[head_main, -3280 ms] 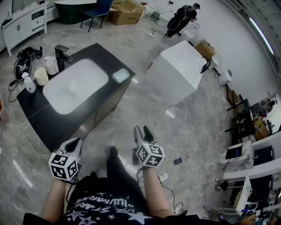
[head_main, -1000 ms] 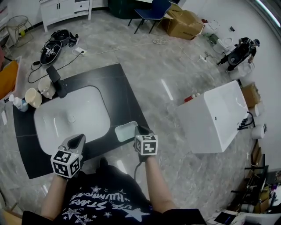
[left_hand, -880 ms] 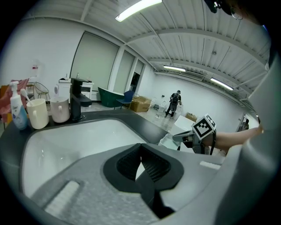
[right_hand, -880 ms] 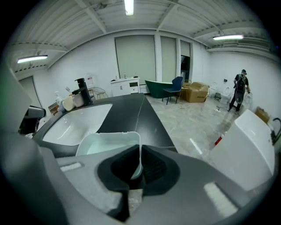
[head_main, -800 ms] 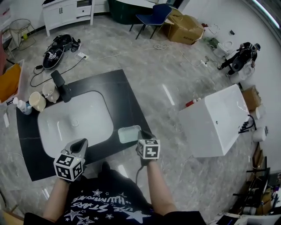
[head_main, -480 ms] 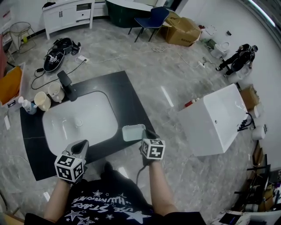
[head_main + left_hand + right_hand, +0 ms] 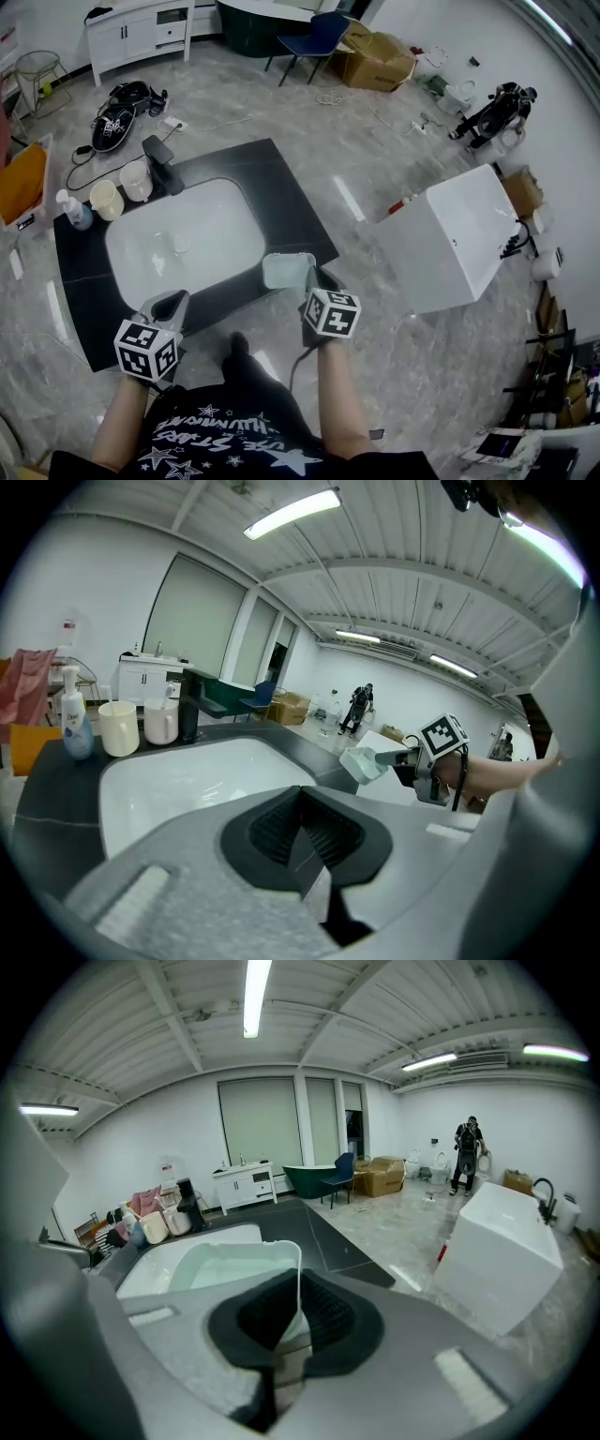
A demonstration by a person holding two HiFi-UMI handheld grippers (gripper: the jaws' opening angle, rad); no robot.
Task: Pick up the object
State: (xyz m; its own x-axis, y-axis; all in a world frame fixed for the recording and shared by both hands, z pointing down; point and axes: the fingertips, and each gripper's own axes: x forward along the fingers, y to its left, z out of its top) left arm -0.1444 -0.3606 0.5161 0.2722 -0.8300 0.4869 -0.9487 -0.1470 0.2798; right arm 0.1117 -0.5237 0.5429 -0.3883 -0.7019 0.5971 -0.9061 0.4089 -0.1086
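Note:
The object is a shallow pale green tray (image 7: 286, 270), at the near right corner of the black counter (image 7: 291, 202). My right gripper (image 7: 310, 278) is shut on its near rim. In the right gripper view the thin rim of the tray (image 7: 234, 1269) stands upright between the pads of my right gripper (image 7: 291, 1321). The left gripper view shows the tray (image 7: 359, 763) tilted and held a little above the counter edge. My left gripper (image 7: 167, 306) hovers at the counter's front edge, shut with nothing in it, and its pads meet in the left gripper view (image 7: 302, 841).
A white sink basin (image 7: 187, 244) fills the counter's middle. A black faucet (image 7: 161, 159), two cups (image 7: 106, 199) and a soap bottle (image 7: 73, 211) stand at its back left. A large white tub (image 7: 445, 239) sits on the floor to the right.
My right gripper has come up to the tray's rim at the counter corner and shut on it. The tray now sits slightly raised and tilted. My left gripper stayed by the front edge.

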